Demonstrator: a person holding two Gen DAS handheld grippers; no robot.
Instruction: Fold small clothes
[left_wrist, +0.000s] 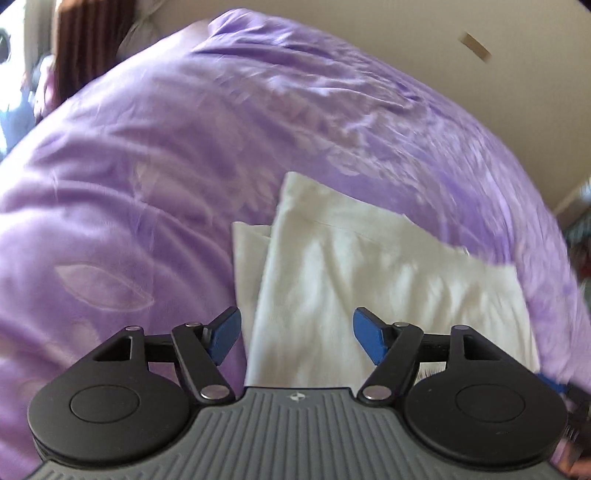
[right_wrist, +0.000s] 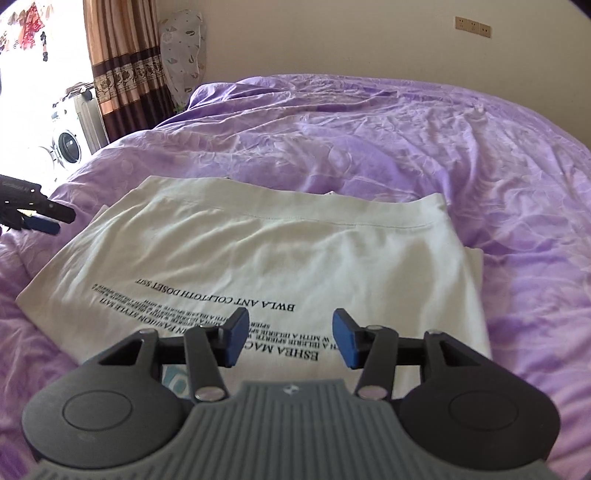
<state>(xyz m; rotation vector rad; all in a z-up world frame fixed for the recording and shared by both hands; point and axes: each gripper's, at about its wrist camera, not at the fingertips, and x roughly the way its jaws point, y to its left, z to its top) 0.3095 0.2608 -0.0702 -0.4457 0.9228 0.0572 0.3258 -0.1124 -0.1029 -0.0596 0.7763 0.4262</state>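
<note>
A white T-shirt (right_wrist: 258, 254) is lying folded on the purple bedspread (right_wrist: 424, 140), its black lettering facing up. The left gripper (left_wrist: 297, 338) is hovering over the shirt's edge with its jaws spread wide and nothing between them. The right gripper (right_wrist: 290, 341) is hanging above the lettering, jaws partly apart and gripping nothing. A curtain (right_wrist: 118, 70) is hanging beyond the bed.

Purple bedspread (right_wrist: 388, 147), striped brown curtain (right_wrist: 122, 66), washing machine (right_wrist: 70, 140), wall sockets (right_wrist: 472, 26).

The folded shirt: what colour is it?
White shirt with black lettering, clearest in the right wrist view.
</note>
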